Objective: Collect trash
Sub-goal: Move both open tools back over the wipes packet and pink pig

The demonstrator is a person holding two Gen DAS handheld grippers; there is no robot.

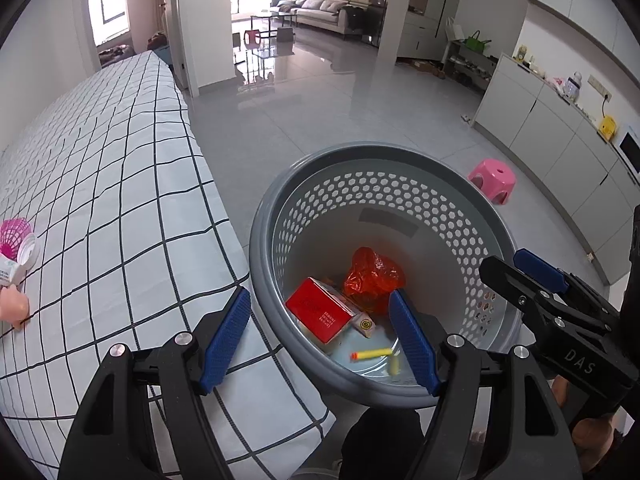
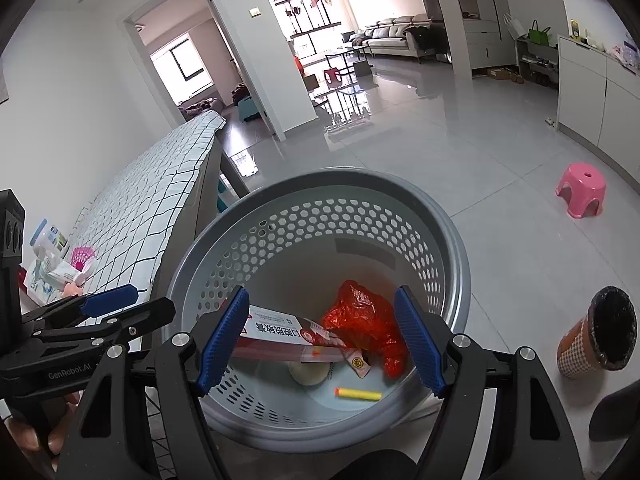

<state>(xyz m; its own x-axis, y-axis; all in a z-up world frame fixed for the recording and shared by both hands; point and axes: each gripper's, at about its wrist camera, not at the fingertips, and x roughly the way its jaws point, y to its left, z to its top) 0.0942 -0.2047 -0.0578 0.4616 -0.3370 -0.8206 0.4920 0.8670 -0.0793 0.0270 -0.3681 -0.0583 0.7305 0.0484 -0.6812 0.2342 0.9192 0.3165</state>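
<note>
The checked-cloth bench (image 1: 120,184) lies left, carrying a pink shuttlecock (image 2: 83,258) and small cartons (image 2: 60,270). Beside it, the grey basket (image 1: 472,184) holds a red box (image 1: 320,314), crumpled red bag (image 1: 372,276) and yellow dart (image 2: 358,393) lying crosswise, orange tip left. Left tool (image 1: 320,340) and right tool (image 2: 320,340) gape wide, empty, above it. A pink stool (image 2: 582,194) stands right.

We see the basket (image 1: 472,184) on the floor just right of the table (image 1: 100,184), its rim near the table's edge. In the basket: box (image 1: 320,314) at left, crumpled bag (image 1: 372,276) behind & right of it, foam dart (image 1: 370,354) in front, near the closer wall. On the table, far left, a netted item (image 1: 14,236) w/ a packet (image 1: 8,272) beside it. Stool (image 1: 492,180) stands on the floor right of the basket, apart from it. Small bin (image 2: 600,334) sits right of the basket, nearer to us than the stool.
</note>
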